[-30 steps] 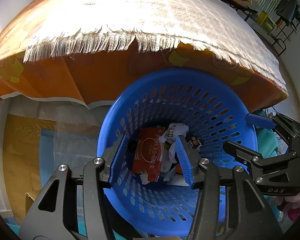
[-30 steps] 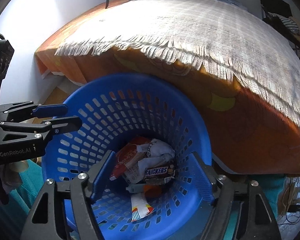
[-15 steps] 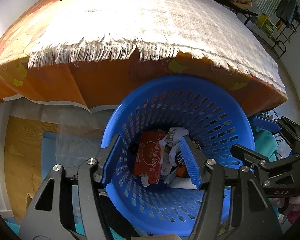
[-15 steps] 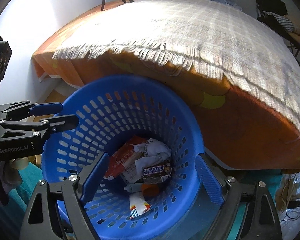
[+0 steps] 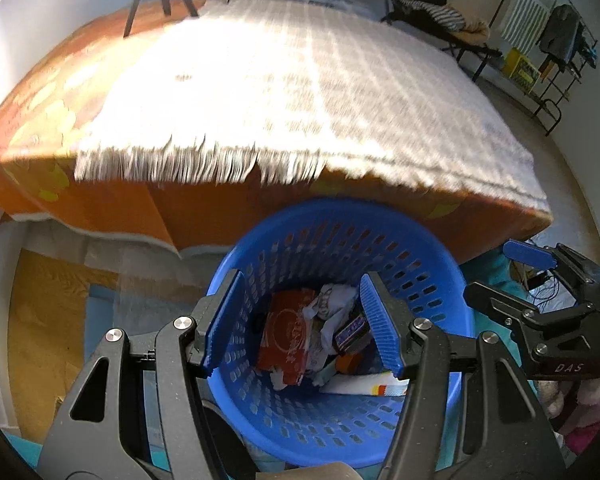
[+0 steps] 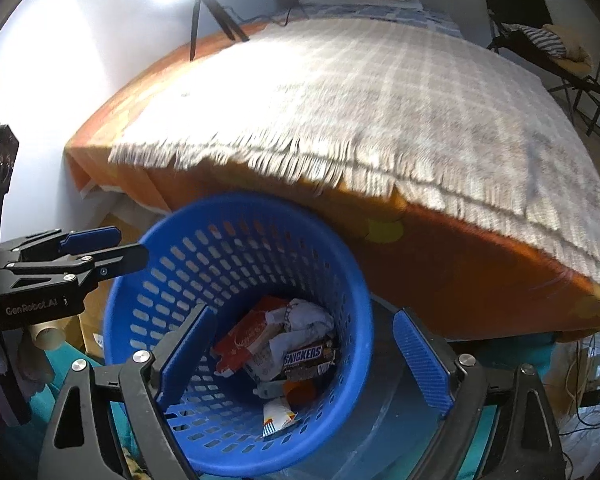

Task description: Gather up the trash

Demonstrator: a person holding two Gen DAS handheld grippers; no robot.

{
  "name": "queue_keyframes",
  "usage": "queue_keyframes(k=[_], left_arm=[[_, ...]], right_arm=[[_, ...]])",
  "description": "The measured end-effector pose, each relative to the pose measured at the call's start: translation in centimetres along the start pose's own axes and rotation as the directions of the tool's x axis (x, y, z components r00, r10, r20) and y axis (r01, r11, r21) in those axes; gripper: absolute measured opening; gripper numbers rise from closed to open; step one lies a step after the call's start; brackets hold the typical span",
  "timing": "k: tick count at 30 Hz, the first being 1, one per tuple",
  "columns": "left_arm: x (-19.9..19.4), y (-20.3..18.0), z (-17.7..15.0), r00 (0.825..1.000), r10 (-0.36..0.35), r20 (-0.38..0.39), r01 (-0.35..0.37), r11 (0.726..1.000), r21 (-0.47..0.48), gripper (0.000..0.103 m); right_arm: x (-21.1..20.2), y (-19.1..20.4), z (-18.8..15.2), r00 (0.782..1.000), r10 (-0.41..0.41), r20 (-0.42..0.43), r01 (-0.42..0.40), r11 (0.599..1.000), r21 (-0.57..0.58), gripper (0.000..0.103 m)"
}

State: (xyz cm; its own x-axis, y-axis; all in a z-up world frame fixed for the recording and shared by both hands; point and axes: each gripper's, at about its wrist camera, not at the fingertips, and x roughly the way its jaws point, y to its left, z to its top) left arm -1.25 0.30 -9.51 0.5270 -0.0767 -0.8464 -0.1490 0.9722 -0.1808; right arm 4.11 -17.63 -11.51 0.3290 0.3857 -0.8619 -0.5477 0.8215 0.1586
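Two blue fingers of our left gripper [image 5: 302,322] stand apart, empty, over the blue basket [image 5: 432,264] holding the trash [image 5: 286,336] beside the bed [image 5: 292,92]. From the right wrist, our right gripper [image 6: 304,358] spreads wide, one finger inside the basket [image 6: 140,264], a Snickers wrapper [image 6: 306,356] atop.

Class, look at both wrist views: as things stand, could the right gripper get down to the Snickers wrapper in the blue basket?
Probably yes. The right gripper is open and empty above the blue basket, whose mouth is uncovered. The Snickers wrapper lies on top of the other trash, with nothing over it.
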Motion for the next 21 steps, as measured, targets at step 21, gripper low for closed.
queue_keyframes(k=[21], left_arm=[[-10.5, -3.1, 4.5, 0.948, 0.009, 0.318, -0.02, 0.999, 0.031, 0.086]], right_arm=[[-8.3, -0.3, 3.5, 0.978, 0.022, 0.209, -0.031, 0.999, 0.037, 0.1]])
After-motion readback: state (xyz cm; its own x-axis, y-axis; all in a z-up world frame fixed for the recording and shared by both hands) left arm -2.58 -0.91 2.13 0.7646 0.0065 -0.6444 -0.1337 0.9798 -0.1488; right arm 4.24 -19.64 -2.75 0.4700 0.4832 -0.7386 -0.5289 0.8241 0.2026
